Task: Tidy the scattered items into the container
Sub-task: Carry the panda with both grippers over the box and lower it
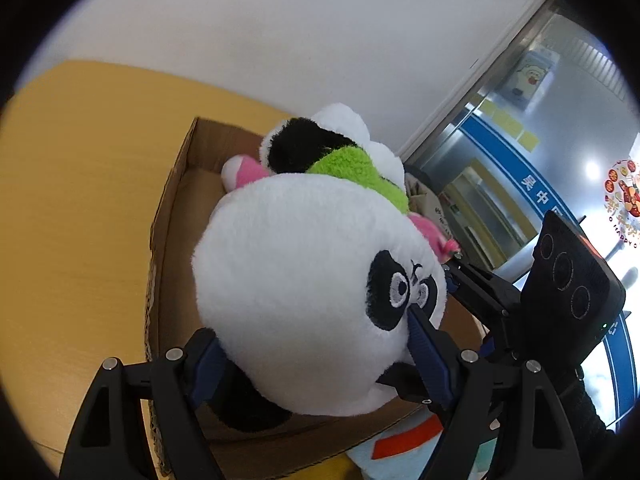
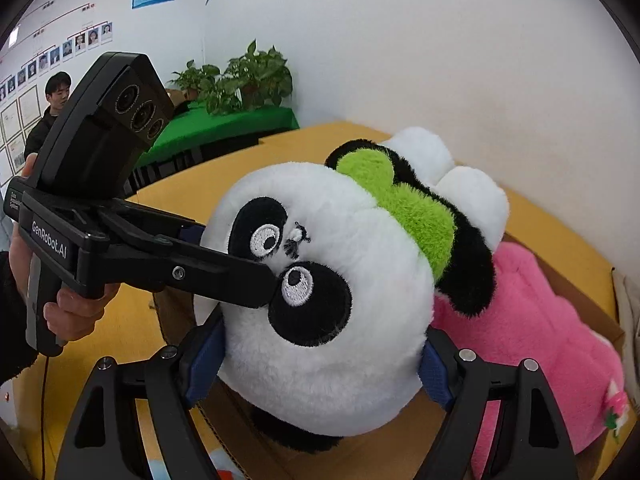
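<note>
A white and black panda plush (image 1: 304, 292) with a green scarf hangs over the open cardboard box (image 1: 176, 184). My left gripper (image 1: 316, 356) is shut on its big head from both sides. My right gripper (image 2: 320, 356) is shut on the same panda plush (image 2: 320, 312), pads pressed into the head. The left gripper's fingers (image 2: 224, 268) cross the panda's face in the right wrist view. A pink plush (image 2: 532, 336) lies inside the box (image 2: 580, 292) under the panda; it also shows in the left wrist view (image 1: 244, 172).
The box stands on a yellow-orange table (image 1: 80, 200) against a white wall. A light blue item with a red stripe (image 1: 400, 444) lies by the box's near edge. A person (image 2: 52, 108) stands at far left beside a green-covered table with plants (image 2: 240, 80).
</note>
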Demonstrator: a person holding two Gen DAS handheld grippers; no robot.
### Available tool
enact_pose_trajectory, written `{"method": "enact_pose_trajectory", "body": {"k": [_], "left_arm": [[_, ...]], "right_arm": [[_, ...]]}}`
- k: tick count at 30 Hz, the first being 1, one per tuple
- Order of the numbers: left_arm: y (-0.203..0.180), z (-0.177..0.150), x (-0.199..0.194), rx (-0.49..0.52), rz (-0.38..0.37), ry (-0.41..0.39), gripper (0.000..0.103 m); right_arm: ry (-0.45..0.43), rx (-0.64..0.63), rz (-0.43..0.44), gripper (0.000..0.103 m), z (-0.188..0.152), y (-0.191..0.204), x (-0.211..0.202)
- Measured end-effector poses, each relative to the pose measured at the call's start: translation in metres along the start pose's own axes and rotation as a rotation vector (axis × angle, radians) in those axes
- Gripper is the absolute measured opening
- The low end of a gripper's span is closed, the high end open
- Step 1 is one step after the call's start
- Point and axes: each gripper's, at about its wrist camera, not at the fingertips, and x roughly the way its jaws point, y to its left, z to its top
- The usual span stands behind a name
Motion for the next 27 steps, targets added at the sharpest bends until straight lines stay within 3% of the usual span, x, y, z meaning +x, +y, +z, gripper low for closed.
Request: {"method": "enact_pose_trajectory", "body": {"k": [2,9,13,18,21,24,27], "left_arm": [[0.005,-0.007,0.009,-0.024,0.019,0.029,0.081],[0.0,-0.02,-0.004,-0.008,0.109,0.012,0.081],[0.003,-0.022,-0.005,-0.013,0.146,0.026,0.084],[0.0,-0.023,-0.023,-0.032,0.182,-0.019,0.089],[-0.004,-0.019,-0.058,-0.021,0.238,-0.136,0.089],[-0.014,-0.009,-0.084,0.019,0.241,-0.236,0.089],[-0.026,0.005,-0.064,0.099,0.293,-0.185,0.089]], "right_arm": [[0.061,0.012,0.014,0.086,-0.005,-0.002,0.015],[0.173,0.038,0.113,0.09,-0.002,-0.008,0.035],[0.232,0.07,0.119,0.099,-0.009,-0.013,0.046],[0.189,0.05,0.078,0.103,-0.017,-0.007,0.024],[0.141,0.04,0.083,0.103,-0.017,-0.003,0.002],[0.066,0.06,0.085,0.102,-0.011,-0.002,-0.02],[0.013,0.091,0.072,0.101,-0.01,0.0,-0.037]]}}
